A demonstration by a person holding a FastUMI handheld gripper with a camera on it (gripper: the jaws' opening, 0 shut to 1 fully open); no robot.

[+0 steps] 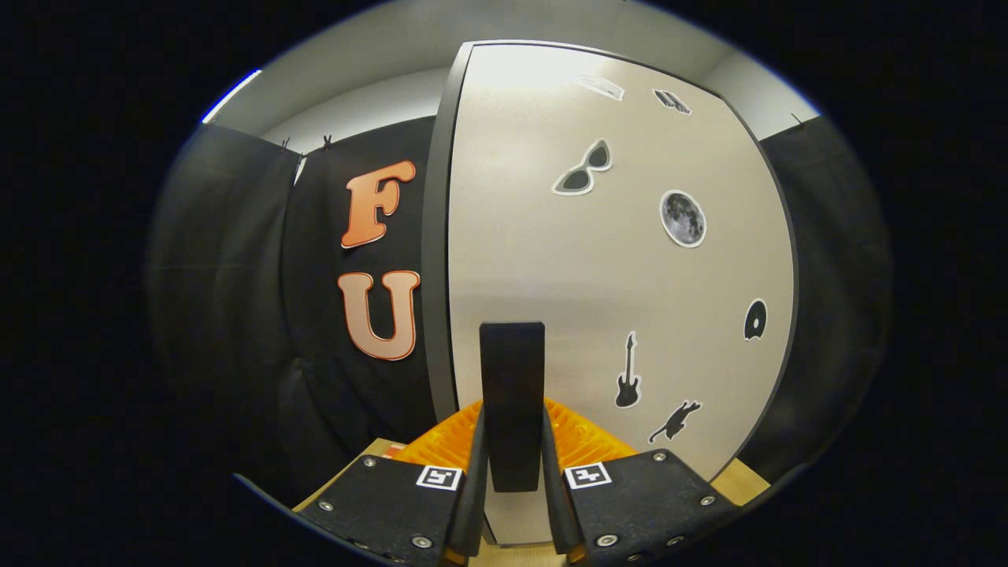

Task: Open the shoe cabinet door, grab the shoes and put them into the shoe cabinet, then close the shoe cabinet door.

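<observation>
Clamped on the dark upright handle (512,402), my gripper (512,465) presses it from both sides. I see the cabinet door (614,268) just beyond, its dark left edge beside the cloth wall (236,276).

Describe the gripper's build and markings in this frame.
The gripper has two black wedge-shaped blocks, one per side, each fastened with silver screws and carrying a small square black-and-white tag near its inner corner. Two thin fingers run forward from them, closed on the door's black handle. No cables in view.

Gripper (512,480) — screwed plates, square tag markers
</observation>
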